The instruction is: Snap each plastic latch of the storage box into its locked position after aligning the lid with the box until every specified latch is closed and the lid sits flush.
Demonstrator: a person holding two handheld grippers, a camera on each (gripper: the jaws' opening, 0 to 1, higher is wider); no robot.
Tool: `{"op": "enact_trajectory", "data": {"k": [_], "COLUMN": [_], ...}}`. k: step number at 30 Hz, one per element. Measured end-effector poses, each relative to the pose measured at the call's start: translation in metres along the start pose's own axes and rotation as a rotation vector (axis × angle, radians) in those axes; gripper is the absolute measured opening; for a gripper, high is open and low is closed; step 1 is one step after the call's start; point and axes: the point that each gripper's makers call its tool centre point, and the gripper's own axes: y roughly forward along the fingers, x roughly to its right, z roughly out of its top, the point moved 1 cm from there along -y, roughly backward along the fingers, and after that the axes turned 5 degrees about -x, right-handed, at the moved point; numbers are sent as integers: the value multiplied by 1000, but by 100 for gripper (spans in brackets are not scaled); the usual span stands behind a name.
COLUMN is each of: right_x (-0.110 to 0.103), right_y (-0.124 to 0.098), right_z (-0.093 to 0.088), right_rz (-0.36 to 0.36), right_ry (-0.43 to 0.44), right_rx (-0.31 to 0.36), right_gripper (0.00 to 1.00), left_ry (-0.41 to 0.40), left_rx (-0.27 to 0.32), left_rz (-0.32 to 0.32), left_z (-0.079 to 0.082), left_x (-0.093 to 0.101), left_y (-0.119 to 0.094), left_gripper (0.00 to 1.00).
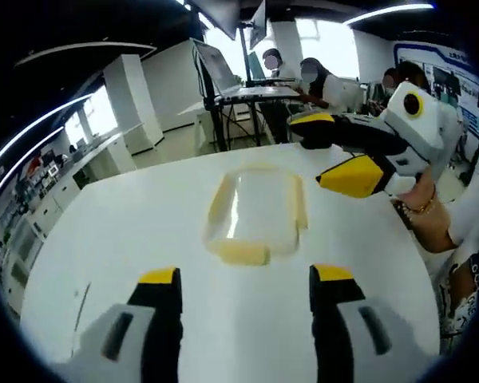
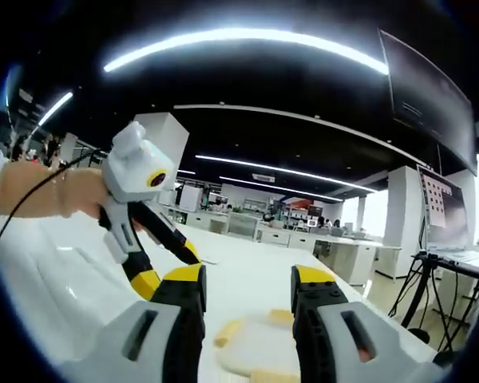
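A clear storage box with pale yellow latches around its lid lies flat in the middle of the white table. In the left gripper view my left gripper stands open just short of the box's near end, with nothing between the jaws. My right gripper comes in from the right, open, hovering above the box's far right corner. In the right gripper view the box sits low between the jaws of the right gripper. The left gripper, held by a hand, shows open on the left.
Several people sit at a desk with a laptop on a stand beyond the table's far edge. Counters line the left wall. A person's wrist with a bracelet is at the table's right edge. A screen on a tripod stands at right.
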Motion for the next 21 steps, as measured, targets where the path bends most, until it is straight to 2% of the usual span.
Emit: {"op": "enact_trajectory", "data": {"k": [7, 12, 21], "right_x": [-2, 0, 2], "right_y": [-1, -3, -9], "right_z": [-10, -16, -21], "right_rz": [36, 26, 16], "right_ry": [36, 36, 35], "right_rx": [-11, -14, -15], "right_gripper": [42, 42, 42], "left_ry": [-9, -28, 26], "left_rx": [-37, -46, -130], "left_rz": [-37, -61, -127], "left_z": [-5, -5, -16], "left_x": [-3, -5, -2], "left_y": [28, 48, 73], "left_gripper": [64, 62, 59]}}
